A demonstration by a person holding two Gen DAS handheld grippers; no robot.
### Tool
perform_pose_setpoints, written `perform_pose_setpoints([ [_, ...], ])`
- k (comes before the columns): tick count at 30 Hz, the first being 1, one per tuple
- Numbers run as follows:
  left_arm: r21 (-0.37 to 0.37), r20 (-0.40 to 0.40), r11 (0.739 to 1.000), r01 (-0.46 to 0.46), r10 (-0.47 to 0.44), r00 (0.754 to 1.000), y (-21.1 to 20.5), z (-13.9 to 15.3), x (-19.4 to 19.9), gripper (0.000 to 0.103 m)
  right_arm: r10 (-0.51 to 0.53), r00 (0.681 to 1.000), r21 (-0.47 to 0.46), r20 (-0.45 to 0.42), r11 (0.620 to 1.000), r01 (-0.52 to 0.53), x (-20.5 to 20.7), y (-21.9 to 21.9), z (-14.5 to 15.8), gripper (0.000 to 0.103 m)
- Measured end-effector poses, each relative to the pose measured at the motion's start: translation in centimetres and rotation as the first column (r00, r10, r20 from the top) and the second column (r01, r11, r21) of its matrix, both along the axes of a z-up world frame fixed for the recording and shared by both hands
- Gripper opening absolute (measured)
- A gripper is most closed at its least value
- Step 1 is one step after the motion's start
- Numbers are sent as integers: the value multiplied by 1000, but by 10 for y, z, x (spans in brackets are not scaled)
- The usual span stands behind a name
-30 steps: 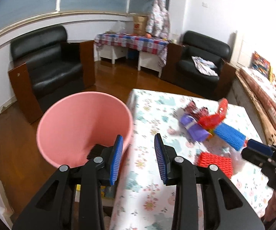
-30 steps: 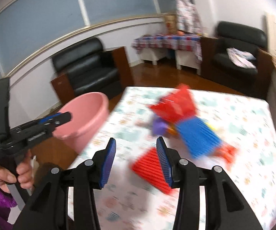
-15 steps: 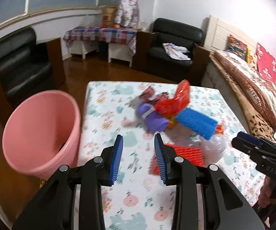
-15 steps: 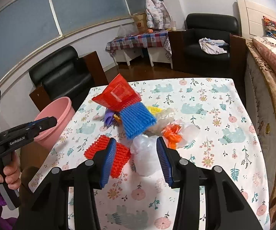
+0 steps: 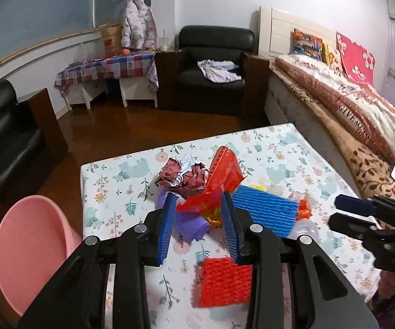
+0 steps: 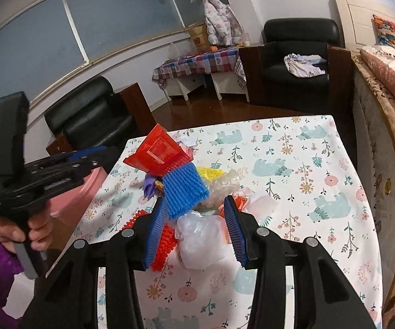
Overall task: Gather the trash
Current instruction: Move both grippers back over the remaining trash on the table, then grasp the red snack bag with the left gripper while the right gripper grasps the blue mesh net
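Ahead of my left hand-held gripper, a heap of trash lies on the table, whose cloth is printed with flowers and bears. Its fingers stand spread and pinch nothing; between them, farther on, I see a purple foam sleeve and a red wrapper. Just beyond the wrapper lies crumpled dark-red paper; to its right, a blue foam net. Below the right finger a red foam net lies flat on the cloth. Left of this gripper, beside the table edge, stands the pink bin.

My right hand-held gripper is likewise spread and empty, hovering over a clear plastic bag that lies between its fingers without touching either. A hand in a purple sleeve holds the left gripper at the left of this view.
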State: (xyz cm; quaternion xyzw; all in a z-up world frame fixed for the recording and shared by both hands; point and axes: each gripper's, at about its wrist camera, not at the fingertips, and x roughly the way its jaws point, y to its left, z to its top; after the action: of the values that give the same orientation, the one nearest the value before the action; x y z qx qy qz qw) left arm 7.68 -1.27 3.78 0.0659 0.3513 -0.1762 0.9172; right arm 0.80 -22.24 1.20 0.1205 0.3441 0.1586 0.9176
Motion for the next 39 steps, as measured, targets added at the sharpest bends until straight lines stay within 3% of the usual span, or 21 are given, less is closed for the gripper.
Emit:
perform_pose_setpoints([
  [13, 4, -43, 999, 34, -33, 999, -19, -25, 35, 33, 41, 999, 55, -13, 998, -40, 24, 1, -2, 44],
  [15, -21, -54, 999, 31, -32, 998, -17, -26, 34, 16, 52, 999, 51, -17, 997, -51, 30, 4, -1, 44],
  [17, -30, -51, 999, 29, -30, 998, -15, -26, 31, 10, 55, 998, 42, -26, 998, -54, 37, 7, -3, 44],
  [29, -144, -23, 990, 15, -19, 1000, 7, 0, -8, 7, 61, 991, 23, -118, 998, -59, 72, 25, -30, 43],
  [31, -148, -16, 989, 7, -10, 1000, 11, 3, -15, 7, 60, 990, 16, -126, 998, -58, 73, 27, -33, 37],
  [33, -150, -10, 989, 1, -3, 1000, 12, 5, -20, 7, 65, 988, 1, -143, 998, -65, 73, 31, -36, 20],
  [35, -156, -6, 988, -5, 4, 1000, 16, 7, -25, 7, 72, 986, -14, -152, 997, -75, 70, 33, -38, 11],
  [39, -170, -3, 985, -16, 16, 1000, 21, 9, -33, 7, 66, 988, -24, -137, 997, -69, 56, 34, -34, 6],
])
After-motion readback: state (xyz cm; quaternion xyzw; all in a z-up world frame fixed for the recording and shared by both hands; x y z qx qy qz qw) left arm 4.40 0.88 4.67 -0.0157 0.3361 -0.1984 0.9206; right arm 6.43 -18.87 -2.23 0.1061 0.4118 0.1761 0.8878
